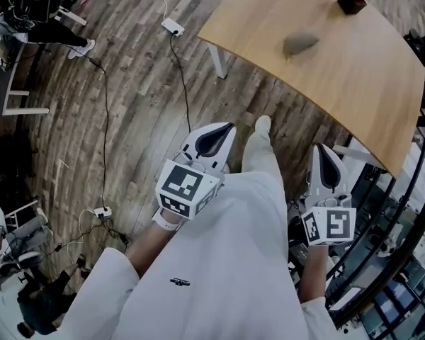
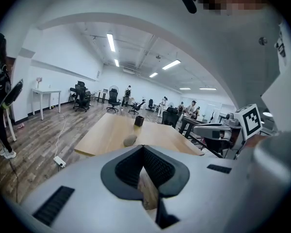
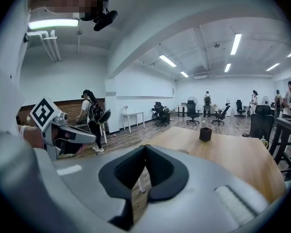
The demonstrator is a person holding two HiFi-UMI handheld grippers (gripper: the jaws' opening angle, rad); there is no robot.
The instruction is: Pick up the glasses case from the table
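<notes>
The grey oval glasses case (image 1: pixel 299 43) lies on the light wooden table (image 1: pixel 340 83), well ahead of both grippers. In the left gripper view the case (image 2: pixel 130 140) shows just above the jaw tips, out on the table (image 2: pixel 106 135). Only its top edge (image 3: pixel 184 151) peeks over the right gripper's body. My left gripper (image 1: pixel 227 128) is held in front of the person's body over the floor, shut (image 2: pixel 143 147) with nothing in it. My right gripper (image 1: pixel 324 149) hangs beside the table's near edge, its jaws (image 3: pixel 145 147) meeting at the tips, empty.
A small black box (image 1: pixel 351 2) stands at the table's far end. A power strip (image 1: pixel 172 26) and cables lie on the wooden floor to the left. A black metal rack (image 1: pixel 411 211) stands close on the right. A person with a backpack (image 3: pixel 92 113) and office chairs are farther off.
</notes>
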